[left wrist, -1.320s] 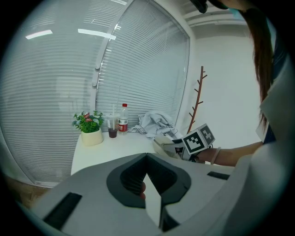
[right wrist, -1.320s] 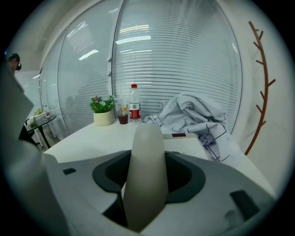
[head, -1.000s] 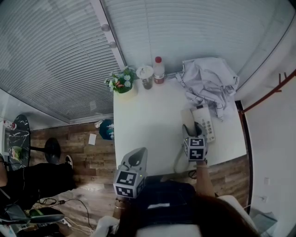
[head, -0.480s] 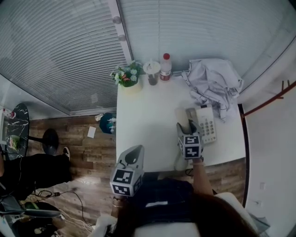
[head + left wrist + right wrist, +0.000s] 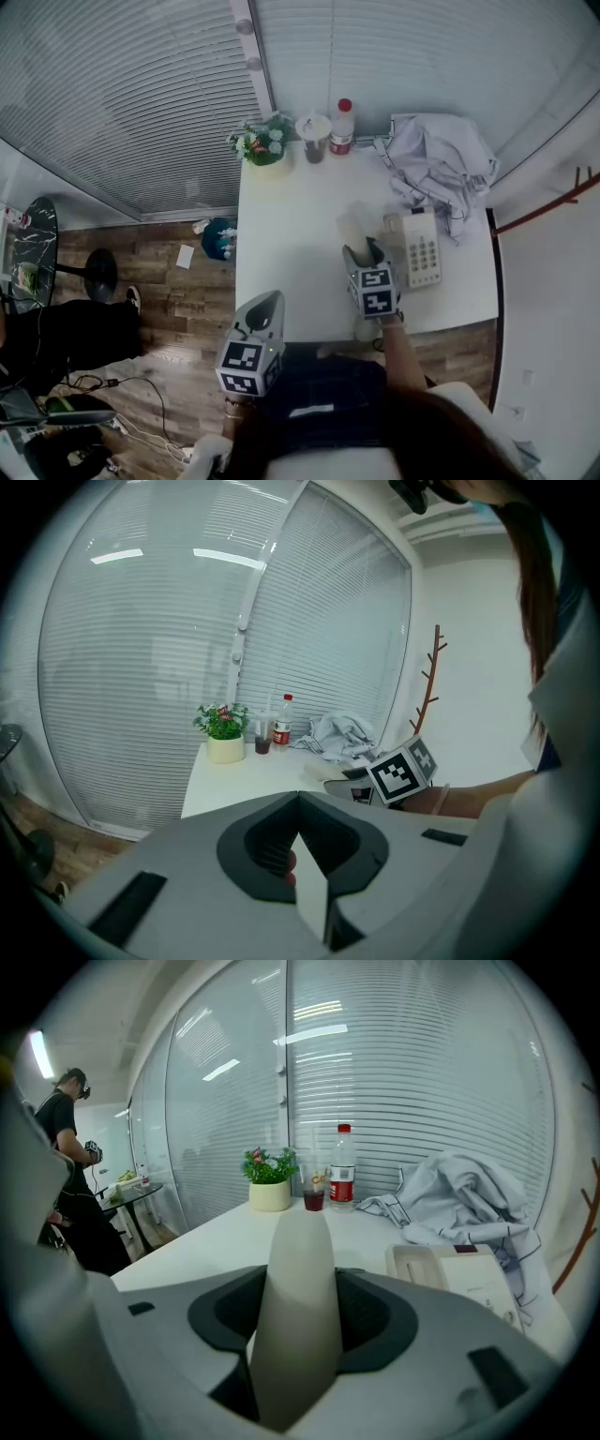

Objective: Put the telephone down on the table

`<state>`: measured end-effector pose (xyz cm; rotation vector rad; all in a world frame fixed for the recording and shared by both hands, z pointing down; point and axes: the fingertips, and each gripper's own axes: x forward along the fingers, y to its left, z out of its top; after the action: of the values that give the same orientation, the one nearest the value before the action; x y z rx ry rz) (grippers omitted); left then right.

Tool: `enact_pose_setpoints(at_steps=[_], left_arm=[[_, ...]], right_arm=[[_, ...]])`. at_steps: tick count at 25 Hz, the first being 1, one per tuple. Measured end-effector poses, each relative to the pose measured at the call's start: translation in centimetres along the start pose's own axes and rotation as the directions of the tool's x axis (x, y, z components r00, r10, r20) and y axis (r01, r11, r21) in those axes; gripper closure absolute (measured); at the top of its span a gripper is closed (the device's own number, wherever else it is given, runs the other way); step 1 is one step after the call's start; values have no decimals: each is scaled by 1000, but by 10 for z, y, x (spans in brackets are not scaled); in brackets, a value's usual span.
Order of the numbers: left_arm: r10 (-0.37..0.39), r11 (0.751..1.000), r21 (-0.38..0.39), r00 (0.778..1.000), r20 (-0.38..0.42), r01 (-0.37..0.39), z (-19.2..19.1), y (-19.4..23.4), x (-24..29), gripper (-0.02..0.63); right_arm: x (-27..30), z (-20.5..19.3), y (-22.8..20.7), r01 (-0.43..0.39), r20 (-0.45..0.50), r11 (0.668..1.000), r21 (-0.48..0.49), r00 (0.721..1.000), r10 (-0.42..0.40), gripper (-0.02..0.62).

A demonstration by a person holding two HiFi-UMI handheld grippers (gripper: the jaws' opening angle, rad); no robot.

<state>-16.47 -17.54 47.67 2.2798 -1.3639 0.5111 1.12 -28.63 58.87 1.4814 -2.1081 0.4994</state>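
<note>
Head view, read from the left, has the left tongs [image 5: 265, 302] off the near-left corner of the white rectangular table [image 5: 286, 239]. They hang over the brown wooden floor [image 5: 178, 281] and touch nothing. Left gripper view shows their jaws drawn together at a seam, with nothing between them.

Along the table's far edge stand three things, none of them in play:
- a small green potted plant with pink flowers in a cream pot [image 5: 262, 150]
- a clear cup of dark drink [image 5: 312, 150]
- a clear plastic bottle with a red cap and label [image 5: 343, 127]

Further right, the right tongs [image 5: 363, 251] grip the cream plastic telephone handset [image 5: 353, 228], whose rounded end projects past the jaws toward the far edge. Right gripper view shows the handset [image 5: 298, 1316] filling the gap between widely spread jaws.

Just to the right, the cream push-button telephone base [image 5: 422, 251] lies flat on the table with its cradle bare. A crumpled white cloth [image 5: 441, 159] is heaped behind it.

As I judge it, the task is partway done. The handset is off its cradle and held over bare table left of the base. It has yet to be lowered, laid flat and let go. I cannot tell whether its far end already touches the surface.
</note>
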Motion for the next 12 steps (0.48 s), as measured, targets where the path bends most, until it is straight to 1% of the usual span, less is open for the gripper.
enact_pose_setpoints(at_steps=[6, 12], left_arm=[[12, 1000, -6, 1000, -5, -12, -1, 6, -3, 598], [21, 1000, -8, 1000, -8, -21, -4, 13, -6, 599]], right_arm=[[8, 0, 16, -39, -10, 999, -11, 999, 38, 373], [11, 1, 30, -61, -22, 998, -27, 998, 60, 373]])
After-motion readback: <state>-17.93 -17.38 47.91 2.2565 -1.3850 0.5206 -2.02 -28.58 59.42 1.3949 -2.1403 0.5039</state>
